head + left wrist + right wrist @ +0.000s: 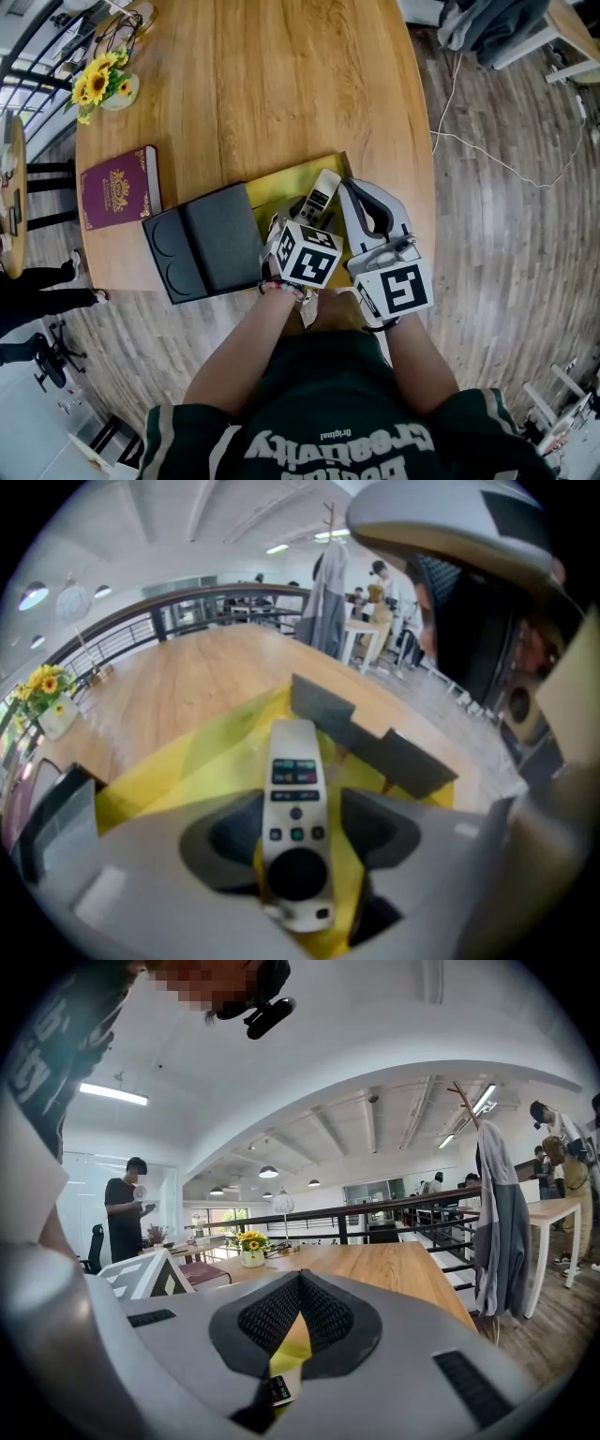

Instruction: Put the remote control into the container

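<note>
Looking down from the head view, the wooden table took up most of the shot. The yellow container sat open near the table's 6 o'clock edge, with its black lid lying flat and touching it at the container's 9 o'clock. A maroon book lay just beside the lid, at about the lid's 10 o'clock, and some sunflowers stood way off at the table's 10 o'clock corner.

Both grippers were over the container's 3 o'clock half. The right gripper was at the left one's 3 o'clock, its jaws closed tip to tip on nothing. The left gripper pointed steeply down with its jaws wide apart. The remote control lay inside the container on the yellow lining, buttons up, right between those spread jaws and not squeezed by them.
</note>
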The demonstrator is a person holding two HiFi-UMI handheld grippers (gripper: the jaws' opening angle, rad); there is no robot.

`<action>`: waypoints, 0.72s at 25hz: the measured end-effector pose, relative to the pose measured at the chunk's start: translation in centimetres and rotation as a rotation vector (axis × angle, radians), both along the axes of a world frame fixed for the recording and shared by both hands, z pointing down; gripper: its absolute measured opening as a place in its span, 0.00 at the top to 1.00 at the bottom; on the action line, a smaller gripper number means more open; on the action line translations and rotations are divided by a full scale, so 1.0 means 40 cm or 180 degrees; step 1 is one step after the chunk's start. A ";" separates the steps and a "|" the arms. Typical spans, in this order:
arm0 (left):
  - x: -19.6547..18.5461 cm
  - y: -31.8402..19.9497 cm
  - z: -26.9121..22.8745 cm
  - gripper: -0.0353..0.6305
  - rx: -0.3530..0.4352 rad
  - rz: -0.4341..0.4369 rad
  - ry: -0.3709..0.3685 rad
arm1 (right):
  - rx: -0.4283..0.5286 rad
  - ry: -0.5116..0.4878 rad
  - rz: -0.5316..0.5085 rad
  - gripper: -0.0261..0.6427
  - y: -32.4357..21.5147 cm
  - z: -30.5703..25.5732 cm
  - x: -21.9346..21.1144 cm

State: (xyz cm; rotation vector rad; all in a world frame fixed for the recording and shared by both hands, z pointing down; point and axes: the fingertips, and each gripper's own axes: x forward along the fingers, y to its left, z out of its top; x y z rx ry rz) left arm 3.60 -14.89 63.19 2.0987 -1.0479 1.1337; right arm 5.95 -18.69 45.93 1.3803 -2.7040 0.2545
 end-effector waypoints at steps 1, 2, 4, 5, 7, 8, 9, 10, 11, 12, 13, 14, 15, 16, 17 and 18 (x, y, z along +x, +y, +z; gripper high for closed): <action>0.000 0.000 -0.003 0.56 0.0001 -0.0010 0.0020 | 0.0004 0.0012 -0.0014 0.94 0.001 0.000 -0.001; -0.001 -0.001 -0.009 0.56 0.0015 -0.0027 0.0042 | 0.0011 0.0019 -0.0026 0.94 0.002 -0.002 -0.003; -0.003 -0.009 -0.030 0.56 0.0086 -0.0047 0.0069 | 0.0032 0.0025 -0.0040 0.94 -0.001 -0.008 -0.004; -0.002 -0.012 -0.040 0.56 0.0117 -0.0046 0.0075 | 0.0038 0.0027 -0.0040 0.94 -0.002 -0.012 -0.003; 0.004 -0.012 -0.054 0.56 0.0140 -0.0041 0.0094 | 0.0048 0.0029 -0.0032 0.94 -0.002 -0.021 0.003; 0.006 -0.012 -0.059 0.56 0.0147 -0.0042 0.0102 | 0.0057 0.0026 -0.0027 0.94 -0.002 -0.028 0.005; 0.007 -0.014 -0.064 0.56 0.0158 -0.0044 0.0106 | 0.0071 0.0027 -0.0026 0.94 -0.003 -0.035 0.005; 0.007 -0.016 -0.069 0.56 0.0170 -0.0048 0.0110 | 0.0090 0.0038 -0.0032 0.94 -0.005 -0.041 0.005; 0.005 -0.019 -0.074 0.56 0.0182 -0.0053 0.0114 | 0.0109 0.0052 -0.0042 0.94 -0.006 -0.047 0.004; 0.005 -0.020 -0.079 0.56 0.0193 -0.0055 0.0120 | 0.0123 0.0061 -0.0050 0.94 -0.006 -0.053 0.003; 0.005 -0.019 -0.084 0.56 0.0201 -0.0055 0.0128 | 0.0130 0.0062 -0.0055 0.94 -0.006 -0.058 0.002; 0.005 -0.017 -0.088 0.56 0.0206 -0.0058 0.0139 | 0.0133 0.0056 -0.0056 0.94 -0.005 -0.063 0.002; 0.003 -0.015 -0.092 0.56 0.0209 -0.0069 0.0150 | 0.0138 0.0044 -0.0052 0.94 -0.003 -0.068 0.002; 0.000 -0.014 -0.097 0.56 0.0212 -0.0087 0.0161 | 0.0147 0.0036 -0.0051 0.94 -0.002 -0.073 0.002; -0.003 -0.013 -0.101 0.56 0.0217 -0.0107 0.0172 | 0.0159 0.0042 -0.0056 0.94 -0.001 -0.076 0.002; -0.007 -0.013 -0.106 0.56 0.0223 -0.0122 0.0184 | 0.0169 0.0056 -0.0064 0.94 0.000 -0.078 0.001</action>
